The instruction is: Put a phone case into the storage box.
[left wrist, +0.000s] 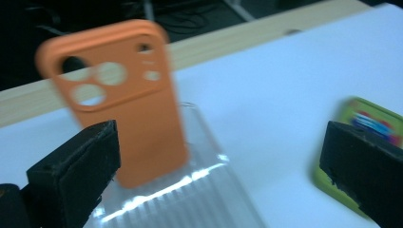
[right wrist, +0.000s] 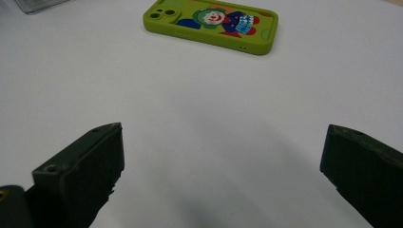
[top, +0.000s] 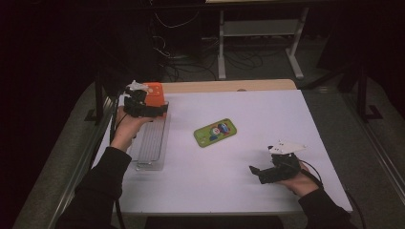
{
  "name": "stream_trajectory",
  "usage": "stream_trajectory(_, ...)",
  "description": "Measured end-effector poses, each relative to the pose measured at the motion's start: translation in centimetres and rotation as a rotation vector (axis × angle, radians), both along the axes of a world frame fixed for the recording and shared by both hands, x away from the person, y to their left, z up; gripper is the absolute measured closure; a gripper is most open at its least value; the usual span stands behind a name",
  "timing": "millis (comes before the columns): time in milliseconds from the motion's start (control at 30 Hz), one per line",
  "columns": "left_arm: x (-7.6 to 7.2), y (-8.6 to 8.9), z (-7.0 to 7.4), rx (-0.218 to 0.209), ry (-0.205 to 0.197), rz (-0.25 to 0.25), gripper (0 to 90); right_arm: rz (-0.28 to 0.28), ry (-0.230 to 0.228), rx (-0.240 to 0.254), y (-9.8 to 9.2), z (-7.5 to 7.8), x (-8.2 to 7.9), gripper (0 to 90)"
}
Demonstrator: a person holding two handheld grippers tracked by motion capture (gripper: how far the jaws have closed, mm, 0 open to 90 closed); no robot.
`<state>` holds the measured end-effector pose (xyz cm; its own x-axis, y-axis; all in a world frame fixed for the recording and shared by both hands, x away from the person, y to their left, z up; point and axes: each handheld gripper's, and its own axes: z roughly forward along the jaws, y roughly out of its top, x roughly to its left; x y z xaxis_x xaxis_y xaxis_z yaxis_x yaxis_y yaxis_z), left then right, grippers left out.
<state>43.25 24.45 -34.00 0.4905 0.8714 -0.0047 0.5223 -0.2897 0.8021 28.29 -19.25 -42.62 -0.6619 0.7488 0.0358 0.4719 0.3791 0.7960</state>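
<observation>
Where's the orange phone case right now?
In the high view the orange case is at the table's far left, standing on the far end of the clear tray, just beyond the open left gripper.

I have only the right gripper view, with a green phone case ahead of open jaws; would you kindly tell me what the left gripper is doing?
Observer: The left gripper is at the far end of a clear ribbed tray, beside an orange phone case.
Operator: Is it gripping that case?
Observer: No. Its jaws stand wide apart, and the orange case stands on end on the tray just ahead of them.
Operator: Where does my gripper sit on the table?
Observer: The right gripper is near the near right corner of the white table. The green phone case lies mid-table, apart from the tray.
</observation>
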Motion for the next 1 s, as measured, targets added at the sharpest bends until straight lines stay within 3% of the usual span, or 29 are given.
stream_trajectory(300,-3.1,-3.0,-0.4,0.004,0.009,-0.175,0.0,0.0,0.008,0.007,-0.1,-0.1,0.2,0.0)
stream_trajectory(500,-4.3,-4.4,-0.7,0.014,0.026,-0.245,0.0,0.003,0.002,0.008,-0.3,-0.2,0.2,0.0)
stream_trajectory(767,-5.8,-6.7,-1.0,-0.015,0.047,-0.346,0.0,0.011,0.001,0.008,-0.1,-0.1,0.1,0.0)
stream_trajectory(1000,-7.0,-8.6,-1.9,0.005,0.058,-0.464,0.0,0.017,0.001,-0.005,-0.1,0.0,-0.1,0.0)
